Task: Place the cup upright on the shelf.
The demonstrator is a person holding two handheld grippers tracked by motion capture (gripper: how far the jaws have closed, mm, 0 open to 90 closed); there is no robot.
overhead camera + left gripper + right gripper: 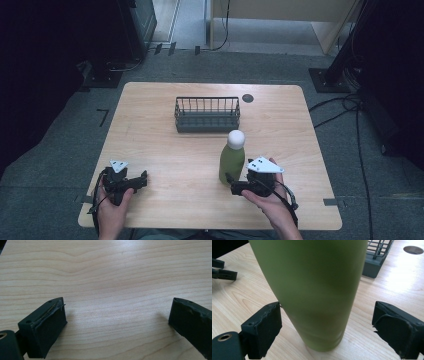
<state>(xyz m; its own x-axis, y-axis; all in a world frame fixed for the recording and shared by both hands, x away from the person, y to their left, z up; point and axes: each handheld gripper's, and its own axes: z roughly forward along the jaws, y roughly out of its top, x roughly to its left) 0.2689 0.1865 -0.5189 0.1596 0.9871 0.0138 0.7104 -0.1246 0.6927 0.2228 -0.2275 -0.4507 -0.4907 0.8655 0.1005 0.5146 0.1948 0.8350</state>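
A green bottle (pixel 232 162) with a white cap stands upright on the wooden table (pixel 165 150), right of centre. My right gripper (pixel 231 185) sits at the bottom of the bottle (pixel 317 290), open, its jaws on either side of the base and a gap between the right pad (pixel 398 328) and the bottle. My left gripper (pixel 142 178) rests near the front left of the table, held by a hand, open over bare wood (pixel 112 282) with nothing between its pads (pixel 47 327).
A dark wire basket (pixel 207 115) stands behind the bottle toward the table's back; its corner (pixel 377 255) appears beyond the bottle. A round cable hole (pixel 248 98) lies at the back right. Cables run on the floor to the right.
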